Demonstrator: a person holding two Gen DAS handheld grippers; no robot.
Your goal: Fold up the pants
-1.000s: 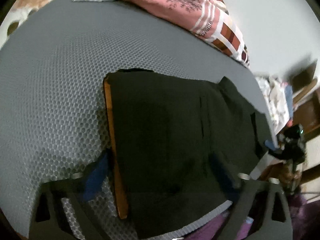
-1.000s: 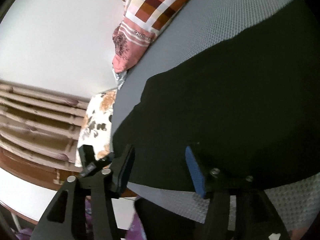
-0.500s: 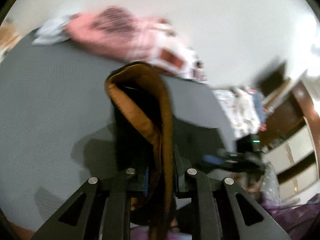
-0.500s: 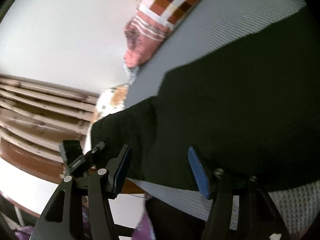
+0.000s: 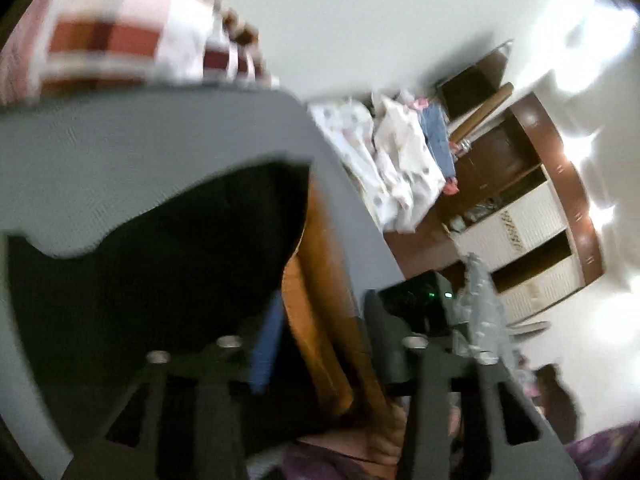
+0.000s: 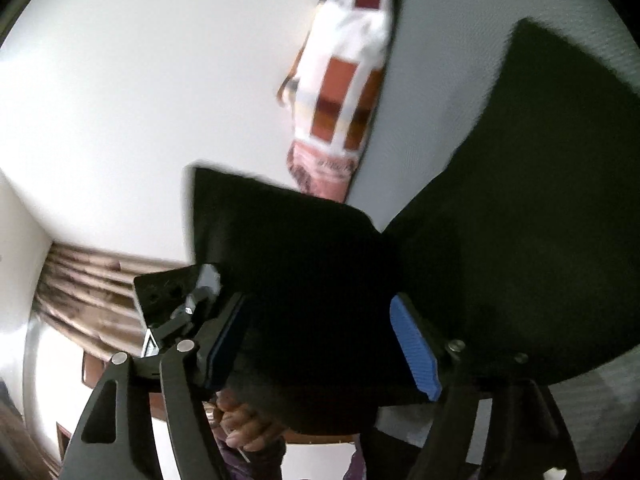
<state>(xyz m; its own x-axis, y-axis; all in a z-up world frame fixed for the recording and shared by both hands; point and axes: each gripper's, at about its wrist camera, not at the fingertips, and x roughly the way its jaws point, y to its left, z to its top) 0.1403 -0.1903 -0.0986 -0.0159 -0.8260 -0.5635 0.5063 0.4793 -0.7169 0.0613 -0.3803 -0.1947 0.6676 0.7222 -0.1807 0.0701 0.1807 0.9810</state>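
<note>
Black pants (image 6: 500, 220) on grey bed (image 5: 120, 132); left gripper (image 5: 320, 344) just opening, orange lining between unpressed jaws (blurred); right gripper (image 6: 320, 344) just opening, spread.

Pants (image 5: 160, 264) on the mattress (image 5: 120, 132), pillow (image 5: 120, 36) behind them, clothes pile (image 5: 400, 160) right of mattress

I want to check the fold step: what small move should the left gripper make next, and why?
Probably draw the left gripper back off the pants: its jaws have just been opening, and the orange-lined edge lies loose between them, no pad pressing it.
</note>
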